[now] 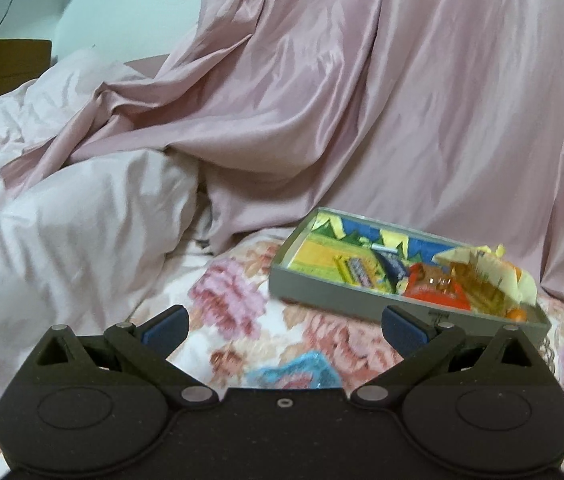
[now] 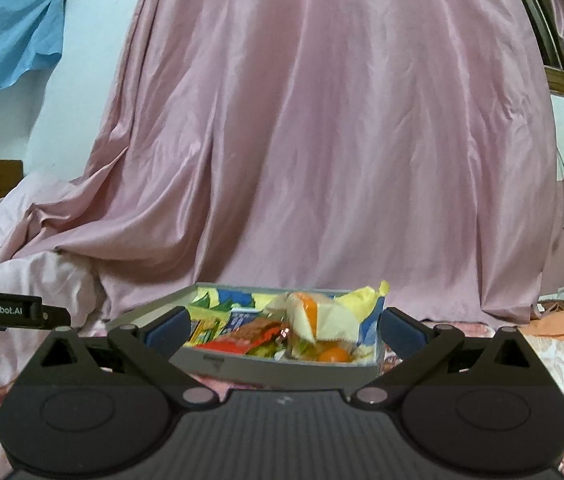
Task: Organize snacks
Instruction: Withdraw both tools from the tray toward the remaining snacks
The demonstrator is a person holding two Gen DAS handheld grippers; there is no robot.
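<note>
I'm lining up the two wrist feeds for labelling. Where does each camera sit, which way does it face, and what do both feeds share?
Left wrist: on the left gripper, low over the floral bedspread, facing the snack box ahead to its right; its blue-padded fingers are spread empty.
Right wrist: on the right gripper, facing the snack box head-on, close; fingers spread; the left gripper's body pokes in at left.
Shared: the snack box and the pink curtain.

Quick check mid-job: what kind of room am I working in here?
Most likely a bedroom, working on a bed: a floral bedspread under the snack box, a rumpled pale duvet, and pink drapery hanging behind.
</note>
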